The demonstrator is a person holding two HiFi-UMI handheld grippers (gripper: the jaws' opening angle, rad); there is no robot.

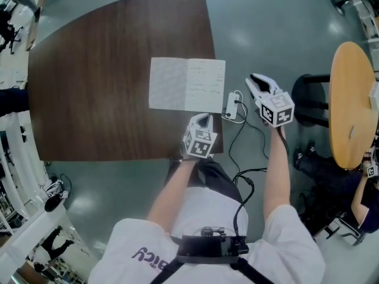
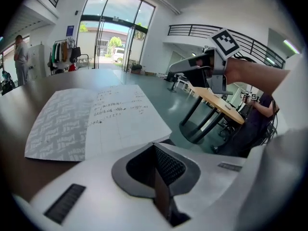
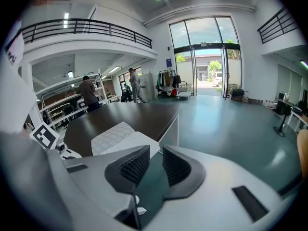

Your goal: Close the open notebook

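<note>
Notebook: lies open and flat, pages up, at the right near corner of the table.
Handling: likely light, thin and floppy; it may slide on the smooth top, and a page may crease if pinched hard.
Hold: probably best at the free outer edge of one half, lifted and folded over the spine.
Left gripper: jaws clenched together, empty, just beside the notebook's near edge; whether it touches, I cannot tell.
Right gripper: jaws partly apart with nothing between them, past the table's right edge, clear of the notebook.
</note>
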